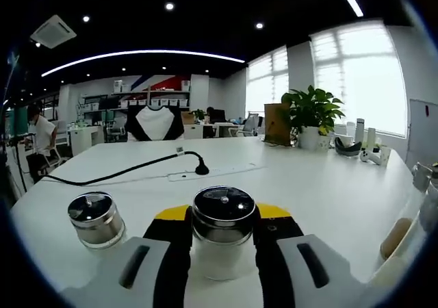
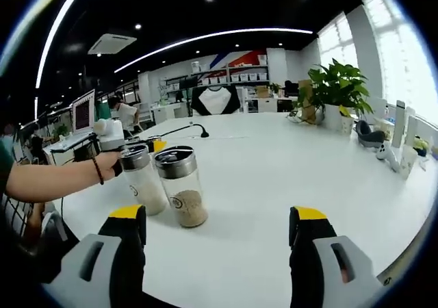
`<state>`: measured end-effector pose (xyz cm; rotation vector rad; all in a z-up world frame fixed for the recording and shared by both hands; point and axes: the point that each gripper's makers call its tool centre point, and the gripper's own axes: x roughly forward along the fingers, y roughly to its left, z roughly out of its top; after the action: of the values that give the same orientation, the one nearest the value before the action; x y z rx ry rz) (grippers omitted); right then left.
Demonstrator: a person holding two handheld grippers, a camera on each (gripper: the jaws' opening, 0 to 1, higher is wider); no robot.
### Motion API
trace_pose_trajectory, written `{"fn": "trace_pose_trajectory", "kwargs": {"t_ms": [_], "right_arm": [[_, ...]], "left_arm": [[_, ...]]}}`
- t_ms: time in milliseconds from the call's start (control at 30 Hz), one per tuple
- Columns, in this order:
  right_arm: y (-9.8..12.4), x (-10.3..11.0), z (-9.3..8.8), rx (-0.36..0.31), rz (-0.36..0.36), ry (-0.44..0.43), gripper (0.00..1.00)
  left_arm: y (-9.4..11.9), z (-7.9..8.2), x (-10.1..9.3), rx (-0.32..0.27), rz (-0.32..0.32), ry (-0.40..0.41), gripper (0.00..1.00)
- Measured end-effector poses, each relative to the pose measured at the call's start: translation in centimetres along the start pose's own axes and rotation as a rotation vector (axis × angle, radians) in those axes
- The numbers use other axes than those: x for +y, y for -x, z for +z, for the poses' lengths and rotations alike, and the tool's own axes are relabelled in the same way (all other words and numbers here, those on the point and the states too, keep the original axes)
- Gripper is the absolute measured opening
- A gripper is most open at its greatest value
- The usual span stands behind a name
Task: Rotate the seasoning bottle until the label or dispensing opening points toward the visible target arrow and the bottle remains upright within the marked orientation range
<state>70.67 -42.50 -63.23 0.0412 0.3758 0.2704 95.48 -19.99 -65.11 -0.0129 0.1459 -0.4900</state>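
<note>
Left gripper clamps the white-filled seasoning bottle upright on the white table — right gripper released — twisting risks knocking the touching brown-filled jar.

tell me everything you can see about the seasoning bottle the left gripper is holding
The seasoning bottle is a clear glass jar with a shiny metal cap that looks to have small holes, holding what looks like white powder. It stands upright on the white table, clamped between the jaws of the left gripper. From the right gripper view it stands close beside a second bottle of brownish seasoning; whether they touch is unclear.
</note>
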Motion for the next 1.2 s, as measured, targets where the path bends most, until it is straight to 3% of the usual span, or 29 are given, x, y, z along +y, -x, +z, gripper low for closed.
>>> {"fn": "trace_pose_trajectory", "kwargs": {"t_ms": [100, 200, 467, 933, 1200], "right_arm": [[-0.1, 0.2, -0.2, 0.005, 0.008, -0.005, 0.88], [-0.1, 0.1, -0.3, 0.009, 0.007, -0.001, 0.88], [-0.1, 0.2, -0.7, 0.012, 0.012, 0.021, 0.89], [-0.3, 0.9, -1.5, 0.017, 0.029, 0.006, 0.89], [-0.3, 1.1, -1.6, 0.015, 0.035, 0.006, 0.89]], "left_arm": [[0.9, 0.2, -0.4, -0.013, -0.014, -0.017, 0.36], [1.5, 0.0, -0.5, 0.0, -0.025, -0.089, 0.36], [4.5, 0.3, -1.5, -0.006, -0.051, -0.051, 0.36], [10.5, -0.6, -3.8, -0.008, -0.112, 0.029, 0.36], [13.4, -0.9, -4.7, -0.009, -0.106, 0.016, 0.36]]}}
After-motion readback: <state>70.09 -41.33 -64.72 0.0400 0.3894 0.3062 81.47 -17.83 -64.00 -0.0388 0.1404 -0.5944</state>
